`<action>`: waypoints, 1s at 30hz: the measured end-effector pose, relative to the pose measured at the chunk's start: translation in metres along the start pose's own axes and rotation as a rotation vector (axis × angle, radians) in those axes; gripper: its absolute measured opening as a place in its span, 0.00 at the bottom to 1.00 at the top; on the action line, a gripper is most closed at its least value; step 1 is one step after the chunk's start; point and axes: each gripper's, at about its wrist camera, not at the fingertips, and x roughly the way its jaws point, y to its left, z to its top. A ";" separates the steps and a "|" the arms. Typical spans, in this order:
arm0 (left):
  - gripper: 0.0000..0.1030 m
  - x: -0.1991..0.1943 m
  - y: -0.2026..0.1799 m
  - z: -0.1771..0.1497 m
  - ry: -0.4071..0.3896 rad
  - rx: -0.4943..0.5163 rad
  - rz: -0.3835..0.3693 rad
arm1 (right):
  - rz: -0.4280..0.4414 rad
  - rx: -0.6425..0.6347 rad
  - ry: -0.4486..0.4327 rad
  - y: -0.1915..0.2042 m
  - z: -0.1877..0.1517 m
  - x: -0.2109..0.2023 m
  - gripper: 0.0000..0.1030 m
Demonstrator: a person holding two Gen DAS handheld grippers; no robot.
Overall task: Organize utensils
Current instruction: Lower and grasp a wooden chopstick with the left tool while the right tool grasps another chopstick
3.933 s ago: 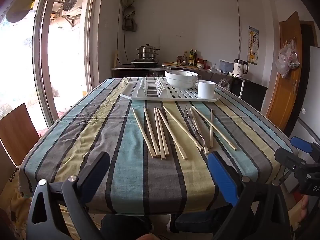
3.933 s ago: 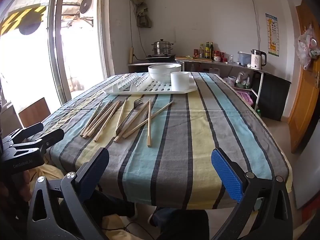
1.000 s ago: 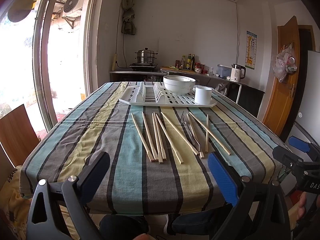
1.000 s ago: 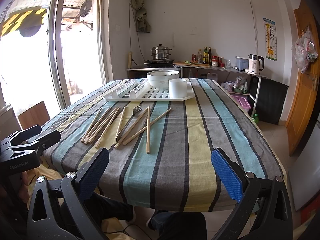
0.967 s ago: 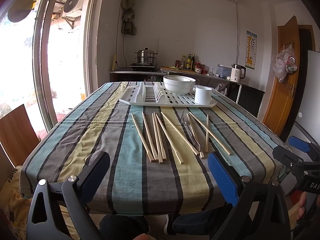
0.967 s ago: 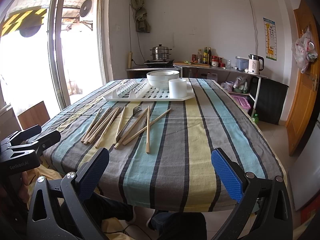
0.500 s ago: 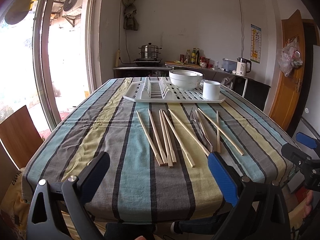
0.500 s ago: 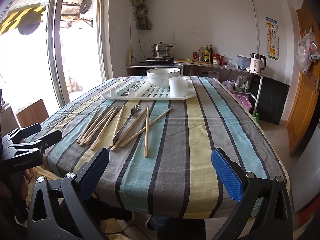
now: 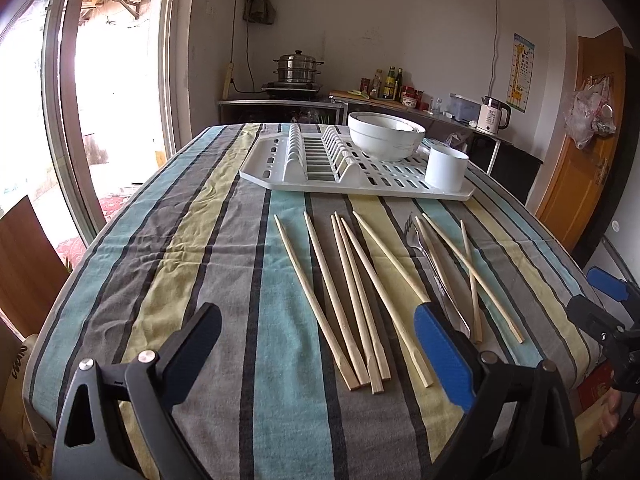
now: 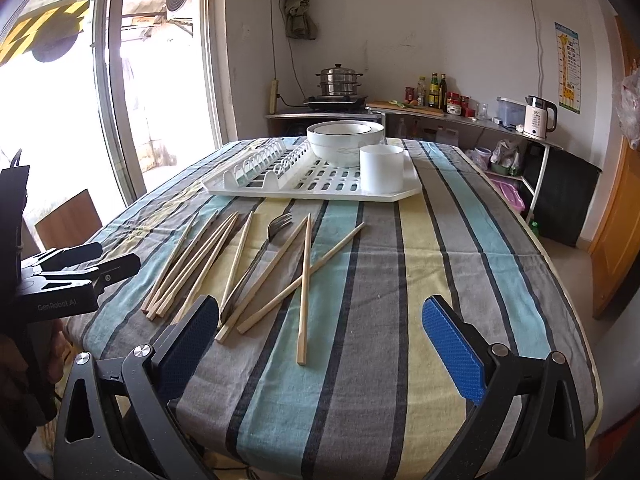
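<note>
Chopsticks (image 9: 352, 288) lay spread on the striped tablecloth (image 9: 200, 248), with a fork (image 10: 256, 260) among them, near a white rack (image 9: 352, 176) holding a bowl (image 9: 384, 136) and a cup (image 9: 445, 170). The left gripper (image 9: 316, 344) stood wide apart, holding nothing. The right gripper (image 10: 320, 344) was closing, with nothing between its jaws.

- The fork (image 9: 438, 276) handle's near end is covered by the left gripper (image 9: 320, 354) pad.
- Labels on the bottles (image 10: 434, 90) behind the dish rack (image 10: 316, 178) can't be read, way too small.
- The door (image 10: 618, 216) right of that rack is cut off by the edge.
</note>
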 end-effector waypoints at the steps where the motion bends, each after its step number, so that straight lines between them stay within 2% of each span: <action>1: 0.90 0.006 0.002 0.005 0.009 -0.003 -0.001 | 0.005 0.000 0.012 0.000 0.004 0.006 0.90; 4: 0.81 0.020 0.011 0.015 0.044 -0.024 -0.005 | 0.008 -0.012 0.040 0.000 0.012 0.021 0.79; 10: 0.72 0.045 0.022 0.033 0.077 -0.017 0.047 | 0.028 -0.028 0.095 0.000 0.029 0.052 0.70; 21: 0.51 0.088 0.033 0.047 0.187 -0.038 0.062 | 0.087 -0.031 0.165 0.007 0.057 0.100 0.47; 27: 0.45 0.100 0.036 0.053 0.216 -0.042 0.050 | 0.083 -0.030 0.231 0.005 0.065 0.129 0.37; 30: 0.41 0.106 0.038 0.056 0.234 -0.051 0.040 | 0.094 -0.027 0.259 0.004 0.070 0.140 0.35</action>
